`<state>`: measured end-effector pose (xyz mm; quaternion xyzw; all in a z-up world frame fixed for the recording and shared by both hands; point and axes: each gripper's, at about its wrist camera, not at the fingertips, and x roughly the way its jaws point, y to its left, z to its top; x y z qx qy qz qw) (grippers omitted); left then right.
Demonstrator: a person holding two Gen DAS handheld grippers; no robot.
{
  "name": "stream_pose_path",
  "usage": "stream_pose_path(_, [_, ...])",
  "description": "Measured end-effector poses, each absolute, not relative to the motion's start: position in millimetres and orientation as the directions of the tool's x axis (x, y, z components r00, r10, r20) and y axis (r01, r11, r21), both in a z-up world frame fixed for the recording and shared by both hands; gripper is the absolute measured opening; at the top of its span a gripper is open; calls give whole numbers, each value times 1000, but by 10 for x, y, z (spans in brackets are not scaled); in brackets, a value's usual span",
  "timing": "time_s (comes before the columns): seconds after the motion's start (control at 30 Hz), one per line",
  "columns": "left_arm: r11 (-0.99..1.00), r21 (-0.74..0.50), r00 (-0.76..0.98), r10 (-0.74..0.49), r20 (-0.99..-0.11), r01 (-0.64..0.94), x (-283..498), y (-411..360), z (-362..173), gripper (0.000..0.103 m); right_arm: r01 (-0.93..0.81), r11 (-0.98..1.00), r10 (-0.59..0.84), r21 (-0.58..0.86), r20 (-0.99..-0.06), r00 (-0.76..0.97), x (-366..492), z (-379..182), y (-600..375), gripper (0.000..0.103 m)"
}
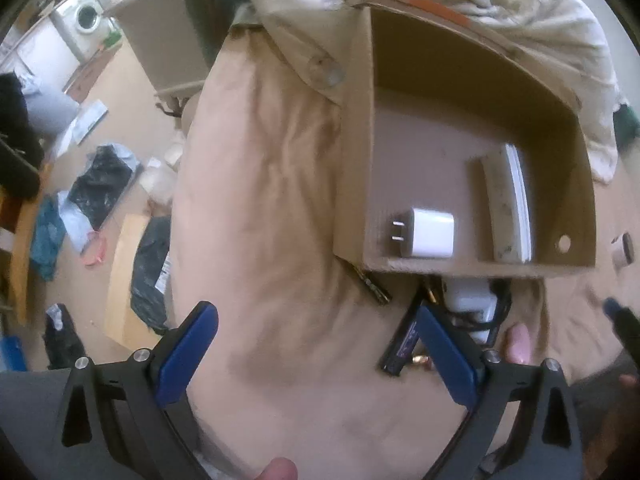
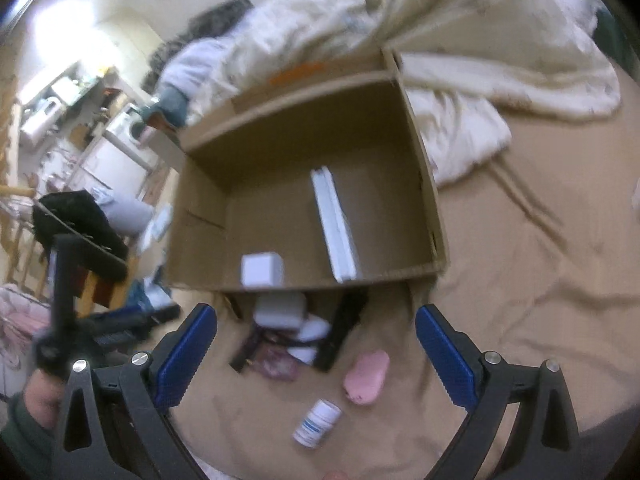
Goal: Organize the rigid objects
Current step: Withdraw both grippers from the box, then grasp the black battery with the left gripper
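Note:
An open cardboard box (image 1: 356,152) (image 2: 424,168) sits on the tan bedsheet. Inside lie a white wall charger (image 1: 430,233) (image 2: 262,269) and a long white slab (image 1: 514,204) (image 2: 334,224). In front of the box is a pile: a white adapter (image 1: 470,300) (image 2: 280,312), black flat items (image 1: 400,344) (image 2: 342,332), a pink object (image 2: 367,376) and a white pill bottle (image 2: 316,422). My left gripper (image 1: 318,320) is open and empty over the sheet, left of the pile. My right gripper (image 2: 316,324) is open and empty above the pile.
A rumpled white duvet (image 1: 520,20) (image 2: 440,20) lies behind the box. The floor left of the bed holds black bags (image 1: 104,176), cardboard (image 1: 128,276) and clutter. A white roll (image 1: 622,248) lies right of the box. The left gripper's frame (image 2: 64,280) shows in the right wrist view.

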<state>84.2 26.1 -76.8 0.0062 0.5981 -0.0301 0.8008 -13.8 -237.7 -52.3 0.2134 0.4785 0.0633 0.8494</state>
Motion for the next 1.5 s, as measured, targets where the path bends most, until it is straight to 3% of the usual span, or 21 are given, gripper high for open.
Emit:
stream_pose_path(0.13, [1000, -2, 281, -8, -960, 23, 847, 288, -836, 99, 133, 869, 325, 477, -752, 573, -136, -493, -2546, 103])
stream_pose_path(0.17, [1000, -18, 272, -21, -962, 13, 851, 291, -867, 92, 148, 854, 338, 498, -749, 569, -124, -529, -2593, 103])
stream_pose_path(0.27, [1000, -21, 224, -22, -974, 9, 878, 246, -982, 40, 204, 822, 359, 531, -763, 538, -87, -657, -2705, 103])
stream_pose_path(0.3, [999, -39, 190, -40, -981, 9, 884, 210, -1054, 37, 226, 827, 348, 515, -784, 514, -67, -720, -2720, 103])
stream_pose_path(0.4, [998, -55, 172, -60, -983, 37, 868, 63, -1131, 37, 271, 835, 332, 480, -830, 447, -14, -875, -2715, 103])
stream_pose_path(0.7, [990, -138, 79, -135, -988, -38, 1015, -115, -1540, 37, 237, 853, 333, 465, -835, 438, -1, -870, -2649, 103])
stream_pose_path(1.03, [988, -129, 65, -124, -990, -84, 1220, -125, -1671, 37, 223, 868, 327, 445, -847, 418, 47, -899, -2608, 103])
stream_pose_path(1.13, [989, -118, 65, -113, -991, -87, 1238, -108, -1679, 24, 216, 877, 316, 428, -855, 413, 59, -898, -2588, 103])
stream_pose_path(1.2, [983, -137, 62, -130, -990, -120, 1246, -21, -1668, 10, 215, 880, 311, 423, -856, 412, 59, -897, -2590, 103])
stream_pose_path(1.5, [991, -134, 108, -132, -985, -6, 1029, -45, -1295, 9, 235, 858, 351, 456, -856, 380, 47, -1001, -2625, 103])
